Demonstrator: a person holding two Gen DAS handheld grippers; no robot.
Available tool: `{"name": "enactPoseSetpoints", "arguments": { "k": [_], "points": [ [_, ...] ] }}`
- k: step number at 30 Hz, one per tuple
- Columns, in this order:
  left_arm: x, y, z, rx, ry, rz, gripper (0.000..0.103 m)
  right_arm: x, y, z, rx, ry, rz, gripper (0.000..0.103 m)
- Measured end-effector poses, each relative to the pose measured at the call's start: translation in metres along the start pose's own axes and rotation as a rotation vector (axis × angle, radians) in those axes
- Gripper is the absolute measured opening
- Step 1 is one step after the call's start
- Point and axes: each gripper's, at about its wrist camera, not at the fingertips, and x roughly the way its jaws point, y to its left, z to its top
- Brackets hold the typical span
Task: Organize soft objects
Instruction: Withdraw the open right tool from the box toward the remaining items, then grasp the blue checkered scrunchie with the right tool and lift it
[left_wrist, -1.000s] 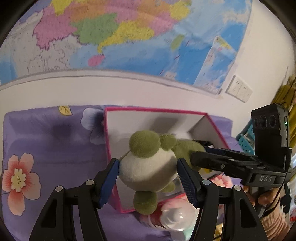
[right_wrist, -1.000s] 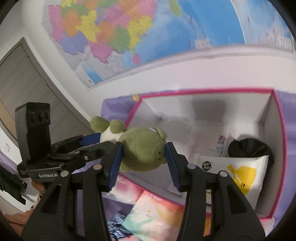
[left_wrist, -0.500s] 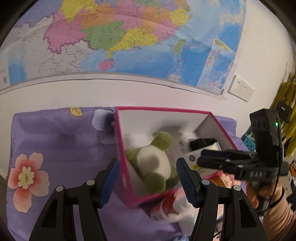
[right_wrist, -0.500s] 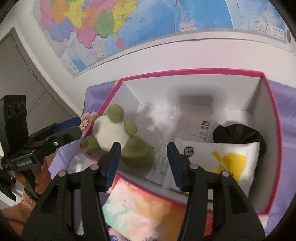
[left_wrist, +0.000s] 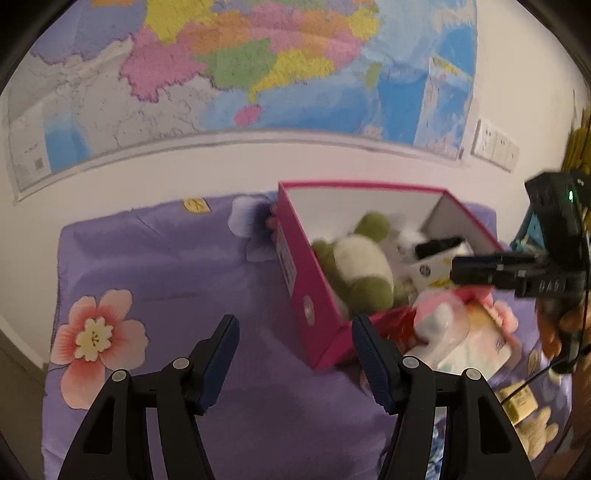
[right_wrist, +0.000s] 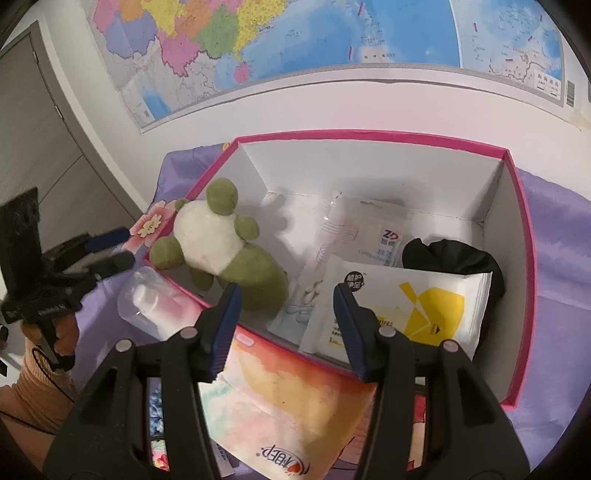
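Note:
A green and white plush frog (right_wrist: 221, 251) lies on its back in the left end of the pink box (right_wrist: 524, 258); it also shows in the left wrist view (left_wrist: 364, 266) inside the box (left_wrist: 306, 291). My left gripper (left_wrist: 295, 345) is open and empty, low over the purple cloth left of the box. My right gripper (right_wrist: 286, 314) is open and empty above the box's near wall. The box also holds a white and yellow wipes pack (right_wrist: 413, 306), a black cloth (right_wrist: 450, 254) and small clear packets (right_wrist: 354, 236).
The purple flowered cloth (left_wrist: 155, 266) covers the surface under a wall map. Outside the box's near side lie a clear bottle (right_wrist: 147, 299), an orange tissue pack (right_wrist: 295, 402) and a beige plush (left_wrist: 532, 421). The wall stands close behind the box.
Both grippers let go of the frog and it dropped into the box. The left gripper pulled back to the left; the right gripper rose over the box's near wall.

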Motion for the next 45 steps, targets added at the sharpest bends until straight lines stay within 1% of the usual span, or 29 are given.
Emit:
{"name": "enactPoseSetpoints", "arguments": {
  "k": [2,4,5,7,10,13,16,20,25,27,31,33,35,39,41,43,45],
  "points": [
    [0.006,-0.006,-0.003,0.038,0.011,0.016,0.064,0.002,0.0,0.001,0.001,0.003,0.005,0.054],
    [0.01,-0.011,-0.005,0.059,0.018,0.01,0.064,0.002,-0.001,0.001,0.008,0.005,0.008,0.054],
    [0.013,-0.015,-0.005,0.074,0.02,0.021,0.064,0.003,0.0,0.001,0.008,0.007,0.012,0.054],
    [0.019,-0.018,-0.004,0.086,0.032,0.047,0.064,0.004,0.0,0.001,0.007,0.008,0.014,0.054],
    [0.022,-0.017,-0.004,0.078,0.039,0.043,0.064,0.004,0.001,0.002,0.015,0.008,0.024,0.054],
    [0.025,-0.011,-0.003,0.048,0.047,0.039,0.064,0.003,0.004,0.002,0.019,0.006,0.036,0.054],
    [0.028,-0.005,-0.001,0.014,0.053,0.065,0.064,0.001,0.005,0.002,0.03,0.003,0.056,0.054],
    [0.031,0.0,0.001,-0.034,0.06,0.055,0.064,-0.002,0.008,-0.001,0.03,0.001,0.054,0.054],
    [0.031,0.001,-0.001,-0.072,0.069,0.088,0.064,-0.011,0.004,-0.003,0.069,-0.016,0.076,0.054],
    [0.027,0.002,-0.003,-0.084,0.057,0.102,0.064,-0.019,0.005,-0.005,0.075,-0.029,0.081,0.054],
    [0.001,0.0,-0.01,-0.108,0.002,0.017,0.064,-0.043,0.01,-0.013,0.085,-0.062,0.13,0.054],
    [-0.014,-0.007,-0.015,-0.094,-0.02,-0.015,0.064,-0.057,0.016,-0.019,0.083,-0.075,0.162,0.054],
    [-0.025,-0.018,-0.022,-0.067,-0.025,-0.048,0.064,-0.069,0.024,-0.028,0.062,-0.078,0.183,0.054],
    [-0.034,-0.041,-0.044,-0.011,0.014,-0.129,0.064,-0.079,0.041,-0.046,0.017,-0.055,0.216,0.054],
    [-0.034,-0.05,-0.057,0.01,0.046,-0.158,0.064,-0.077,0.055,-0.058,-0.018,-0.016,0.241,0.054],
    [-0.032,-0.056,-0.067,0.02,0.074,-0.168,0.064,-0.072,0.068,-0.07,-0.049,0.024,0.256,0.054],
    [-0.029,-0.059,-0.077,0.023,0.108,-0.187,0.064,-0.064,0.08,-0.079,-0.079,0.067,0.256,0.054]
  ]
}}
